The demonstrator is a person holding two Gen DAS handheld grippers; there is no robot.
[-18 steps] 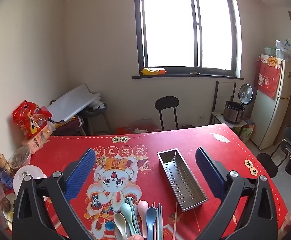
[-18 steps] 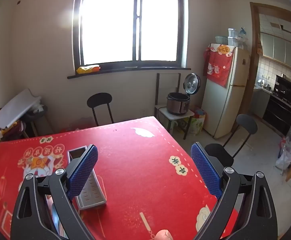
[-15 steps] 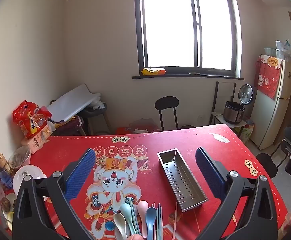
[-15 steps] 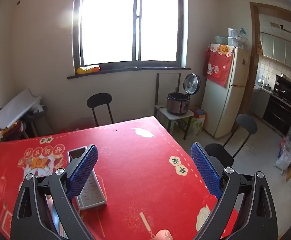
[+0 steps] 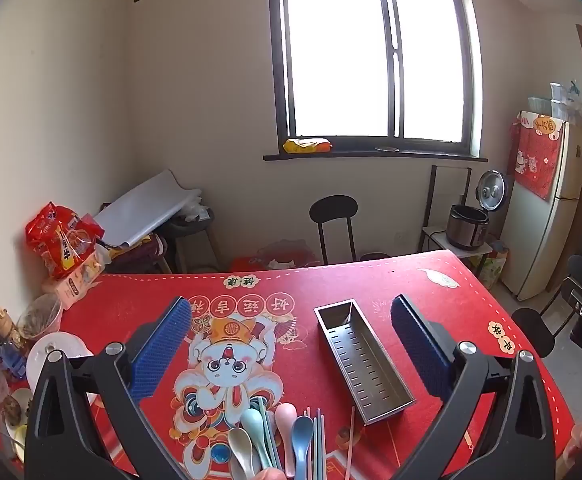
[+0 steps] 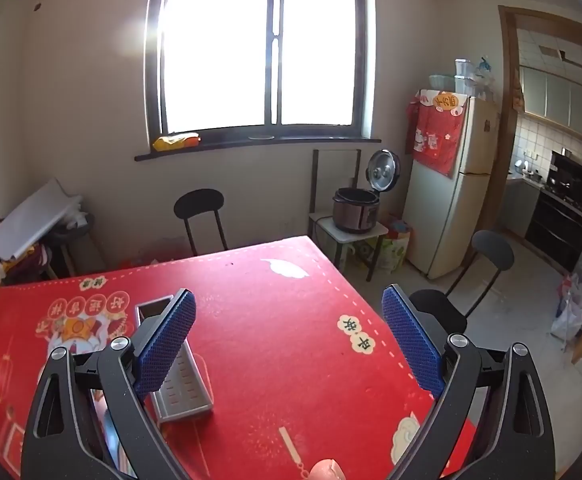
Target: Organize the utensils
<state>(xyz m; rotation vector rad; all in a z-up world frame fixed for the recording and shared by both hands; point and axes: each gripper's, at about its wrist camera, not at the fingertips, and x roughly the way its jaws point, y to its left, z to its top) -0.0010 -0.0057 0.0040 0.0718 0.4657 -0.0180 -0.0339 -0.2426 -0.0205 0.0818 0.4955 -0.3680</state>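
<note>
Both claws — left gripper [image 5: 291,336] and right gripper [image 6: 289,330] — gape wide, holding nothing, above spoons [image 5: 269,436] and metal tray [image 5: 363,364].

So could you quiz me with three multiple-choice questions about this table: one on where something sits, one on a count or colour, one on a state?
1. Seen from the left wrist view, where does the metal tray lie relative to the spoons?
A. Right of them and farther away
B. Left of them
C. On top of them

2. What colour are the gripper pads?
A. Green
B. Blue
C. White

3. What is in the tray?
A. Chopsticks
B. Spoons
C. Nothing visible

Answers:
1 A, the tray sits to the right of and beyond the spoons, on the red cloth.
2 B, both the left gripper and the right gripper carry blue textured pads.
3 C, the slotted bottom shows bare, while spoons and chopsticks lie on the cloth.
</note>
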